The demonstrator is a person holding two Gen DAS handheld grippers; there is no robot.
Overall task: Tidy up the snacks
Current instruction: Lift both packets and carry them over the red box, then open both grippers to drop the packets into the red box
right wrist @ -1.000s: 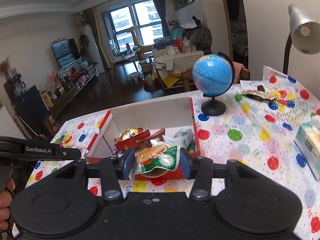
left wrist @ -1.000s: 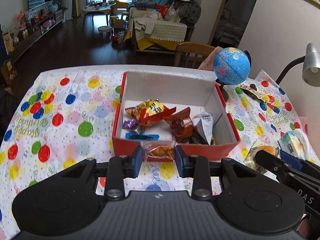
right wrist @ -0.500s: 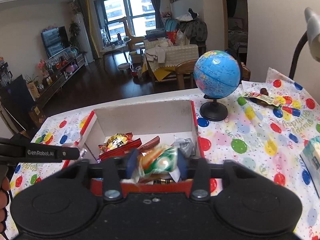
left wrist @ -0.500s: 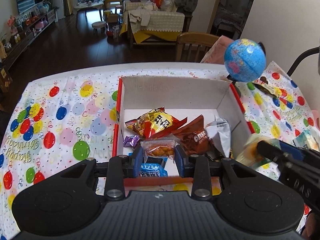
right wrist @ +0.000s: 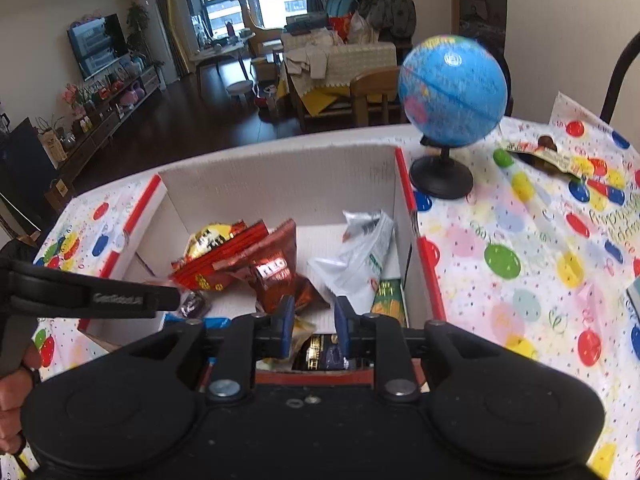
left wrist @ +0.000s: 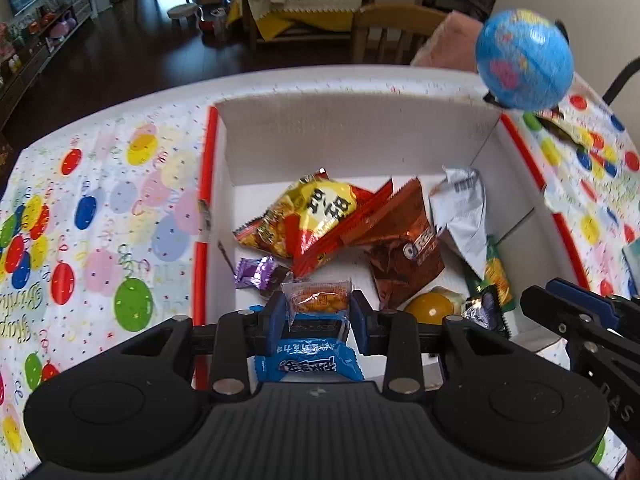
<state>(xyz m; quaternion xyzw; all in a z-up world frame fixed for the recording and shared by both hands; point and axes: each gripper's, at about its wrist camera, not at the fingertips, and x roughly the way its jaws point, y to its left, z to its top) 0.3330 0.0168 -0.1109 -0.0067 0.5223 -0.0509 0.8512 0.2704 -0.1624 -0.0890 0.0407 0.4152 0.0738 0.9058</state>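
My left gripper [left wrist: 318, 312] is shut on a small clear packet of orange snacks [left wrist: 318, 300], low over the front of the red-rimmed cardboard box [left wrist: 208, 184]. In the box lie a yellow-red bag [left wrist: 316, 208], a brown packet [left wrist: 404, 256], a silver bag [left wrist: 464, 208], a purple sweet [left wrist: 256, 272], a blue packet [left wrist: 308, 362] and a yellow-green bag [left wrist: 436, 306]. My right gripper [right wrist: 315, 320] hangs over the front right of the box [right wrist: 404, 184]; its jaws are opening with nothing between them. The left gripper [right wrist: 132, 300] shows at the left of the right wrist view.
A blue globe [right wrist: 452, 92] stands on the balloon tablecloth [right wrist: 520, 260] just behind the box's right corner. A snack wrapper [right wrist: 560, 156] lies at the back right, beside a lamp stem [right wrist: 620, 76]. A wooden chair [left wrist: 396, 28] stands behind the table.
Both grippers came forward and down over the box. The right one let go of the yellow-green bag, which now lies in the box. The left one still holds its packet.
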